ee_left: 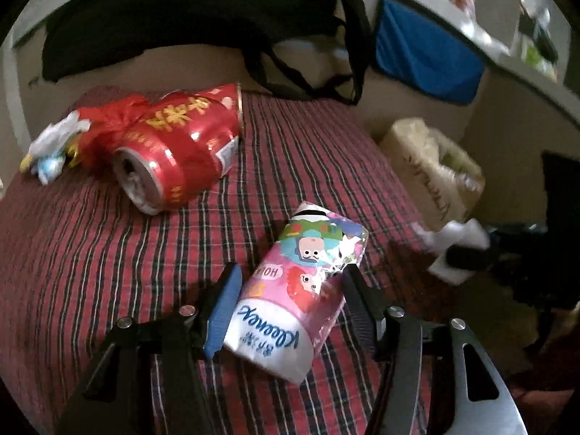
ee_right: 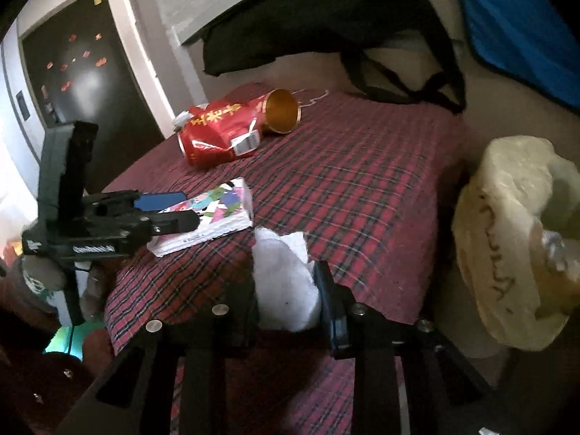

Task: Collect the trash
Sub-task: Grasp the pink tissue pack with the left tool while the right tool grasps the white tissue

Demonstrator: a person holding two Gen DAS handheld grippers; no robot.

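Crumpled white tissue pinched in right jaws, pink Kleenex pack between left jaws

Open plaid cloth across frame centre and right, passable. Blocked upper left by crushed red cans, right edge by pale plastic bag, top by black bag.

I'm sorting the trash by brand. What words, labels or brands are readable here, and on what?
"Kleenex": on the tissue pack, printed upside down in the left wrist view.
"HOLA": on a pink speech bubble on the same pack, also upside down.
Gold Chinese characters on the red can: too blurred to read.
White label on the can's side: too small to read.
Dark handwriting on the pale bag: not legible.
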